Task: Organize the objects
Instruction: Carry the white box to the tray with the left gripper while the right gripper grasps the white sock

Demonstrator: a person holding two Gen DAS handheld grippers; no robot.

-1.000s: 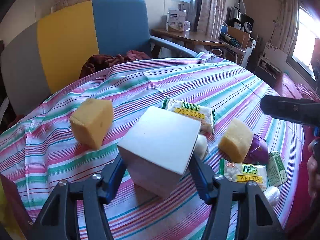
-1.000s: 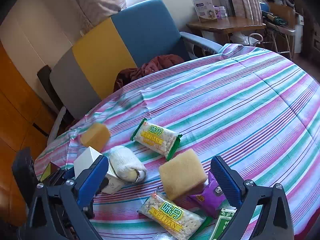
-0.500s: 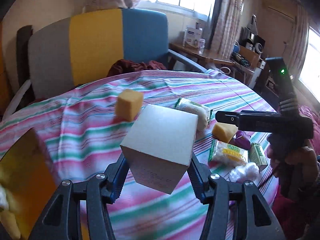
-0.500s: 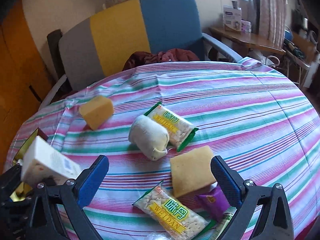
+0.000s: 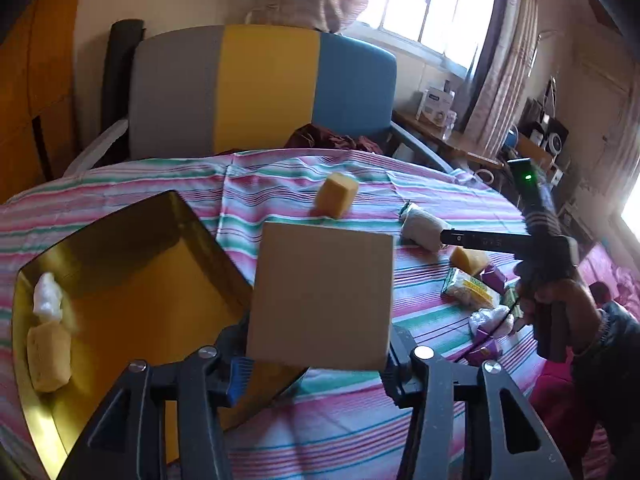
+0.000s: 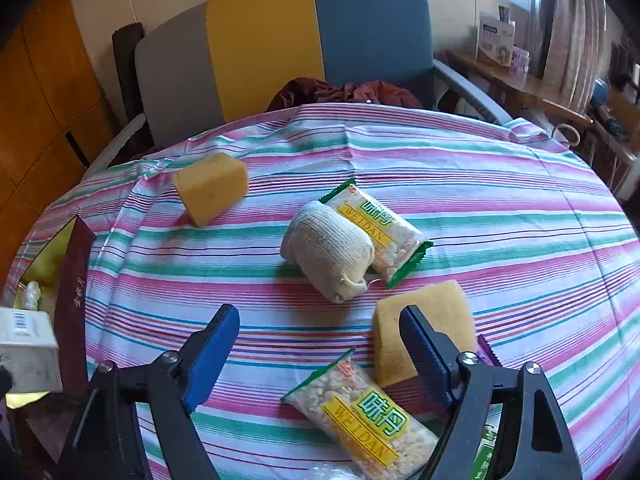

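My left gripper (image 5: 318, 360) holds a white cardboard box (image 5: 320, 296) in the air over the near corner of a gold tray (image 5: 120, 280); its jaws are closing on the box's sides. The tray holds a yellow sponge (image 5: 48, 356) and a white wad (image 5: 48, 294). My right gripper (image 6: 318, 320) hovers over the striped tablecloth (image 6: 480, 200), its jaws closing with nothing between them. A rolled white cloth (image 6: 328, 252) lies just beyond it, and a yellow sponge (image 6: 424, 320) is by its right finger. The box (image 6: 26, 348) shows at the far left in the right wrist view.
Two Weidan snack packets (image 6: 380, 228) (image 6: 368, 412), another yellow sponge (image 6: 210, 186) and a purple packet (image 6: 486, 350) lie on the round table. A grey, yellow and blue chair (image 6: 280, 40) with a dark red garment stands behind it. A hand (image 5: 560, 292) grips the right tool.
The left gripper has carried the box up off the table and leftward to the gold tray. The right gripper's jaws have narrowed, and it has rolled and shifted towards the rolled cloth.
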